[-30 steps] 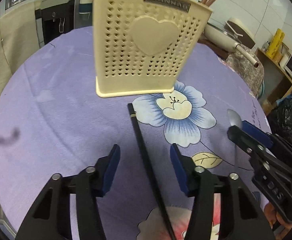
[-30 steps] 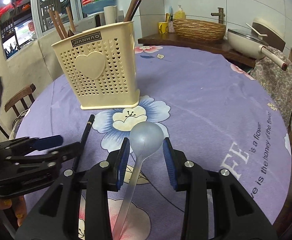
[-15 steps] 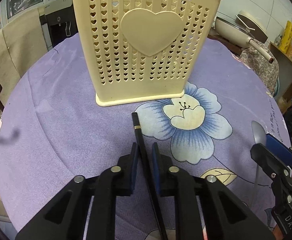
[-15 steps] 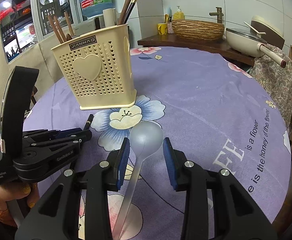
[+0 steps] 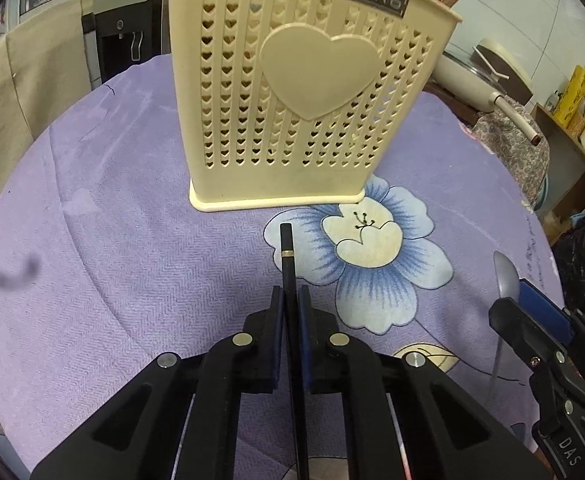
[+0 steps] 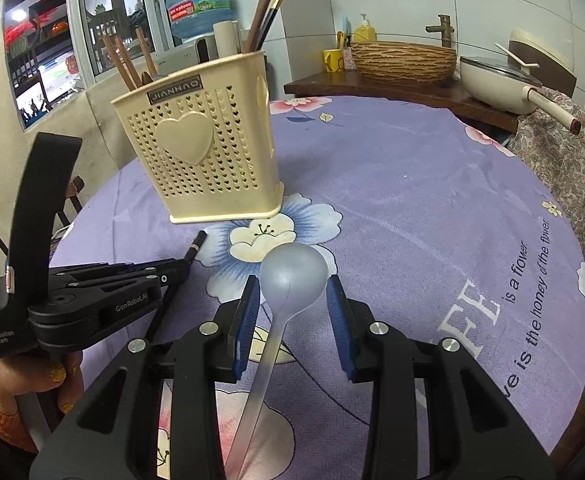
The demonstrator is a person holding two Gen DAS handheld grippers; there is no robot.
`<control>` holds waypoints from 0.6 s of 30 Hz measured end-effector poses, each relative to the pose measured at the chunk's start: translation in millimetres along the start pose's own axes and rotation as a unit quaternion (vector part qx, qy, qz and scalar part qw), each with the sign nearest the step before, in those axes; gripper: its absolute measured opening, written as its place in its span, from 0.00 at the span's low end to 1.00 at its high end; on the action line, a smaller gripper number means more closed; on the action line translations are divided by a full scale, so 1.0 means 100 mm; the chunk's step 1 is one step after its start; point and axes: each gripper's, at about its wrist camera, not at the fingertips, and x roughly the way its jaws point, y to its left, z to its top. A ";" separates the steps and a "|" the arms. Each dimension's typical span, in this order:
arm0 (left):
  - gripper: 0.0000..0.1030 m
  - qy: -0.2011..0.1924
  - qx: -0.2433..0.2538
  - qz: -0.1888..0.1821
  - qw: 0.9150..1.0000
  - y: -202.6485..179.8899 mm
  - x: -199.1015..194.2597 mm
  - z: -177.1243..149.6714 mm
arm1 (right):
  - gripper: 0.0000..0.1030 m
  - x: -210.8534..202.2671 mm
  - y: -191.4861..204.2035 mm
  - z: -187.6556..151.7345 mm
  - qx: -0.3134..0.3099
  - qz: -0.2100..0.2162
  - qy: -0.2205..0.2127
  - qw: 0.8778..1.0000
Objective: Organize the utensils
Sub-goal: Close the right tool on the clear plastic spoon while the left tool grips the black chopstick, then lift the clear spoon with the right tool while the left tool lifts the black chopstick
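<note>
Cream plastic forms the landmark: a perforated utensil holder [image 5: 292,92] with a raised heart on its face, standing upright on a round table under a lilac cloth [image 5: 112,240] printed with large flowers. Brown wooden chopsticks [image 6: 126,60] and a dark pair [image 6: 270,12] lean out of its top.

Left of and in front of the holder in the right wrist view, a hand [image 6: 32,384] with gold-painted nails grips the handle of the left gripper [image 5: 291,300]. Its jaws have just been closing and now pinch a slim black chopstick [image 5: 288,260] with a thin gold band near its end. That chopstick runs straight out between the blue pads, its tip pointing at the holder's base and stopping just short of it, over the edge of a blue-and-cream flower [image 5: 372,264] printed on the cloth.

Farther right, still in front of the holder, the right gripper [image 6: 292,304] stands part-way spread. A translucent grey plastic spoon [image 6: 292,272] lies on the cloth between its blue pads [image 6: 246,320], bowl toward the holder. The bowl sits near the fingertips, with a gap visible on both sides, and the handle trails back under the gripper body.
</note>
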 end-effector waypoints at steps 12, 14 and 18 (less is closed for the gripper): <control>0.07 -0.090 -0.005 -0.052 0.995 0.06 -0.83 0.09 | 0.34 -0.29 0.07 0.14 -0.011 0.046 -0.034 0.998; 0.07 -0.108 -0.003 -0.056 0.993 0.06 -0.99 0.11 | 0.34 -0.35 0.09 0.17 -0.014 0.054 -0.039 0.998; 0.07 -0.143 -0.009 -0.062 0.988 0.15 -1.28 0.13 | 0.21 -0.47 0.12 0.25 -0.021 0.067 -0.052 0.996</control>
